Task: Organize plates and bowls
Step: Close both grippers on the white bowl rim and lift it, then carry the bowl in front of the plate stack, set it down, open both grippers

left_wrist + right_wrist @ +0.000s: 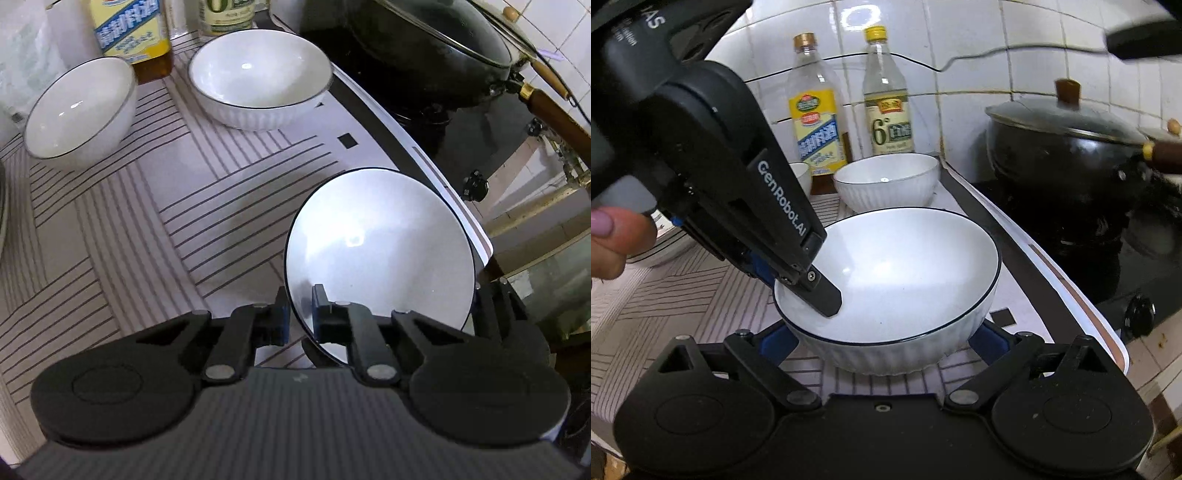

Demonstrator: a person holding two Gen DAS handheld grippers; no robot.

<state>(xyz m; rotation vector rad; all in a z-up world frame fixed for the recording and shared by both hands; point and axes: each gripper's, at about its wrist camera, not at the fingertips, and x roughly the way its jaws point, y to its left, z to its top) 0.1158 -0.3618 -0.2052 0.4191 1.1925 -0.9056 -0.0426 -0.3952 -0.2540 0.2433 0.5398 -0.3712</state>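
A white bowl with a dark rim (380,240) (905,273) sits on the striped mat (129,221) near the mat's right edge. My left gripper (300,317) (798,288) is shut on its near-left rim, one finger inside the bowl and one outside. My right gripper (882,341) is open, its blue pads (777,339) spread wide on either side of the bowl's lower wall; contact is not visible. A ribbed white bowl (258,74) (886,181) stands farther back. Another white bowl (77,110) is at the back left.
Two bottles (816,110) (890,99) stand against the tiled wall behind the bowls. A black lidded wok (424,40) (1063,147) sits on the stove (461,122) to the right of the mat. Stacked plates (665,251) lie at the left. A person's thumb (617,236) holds the left gripper.
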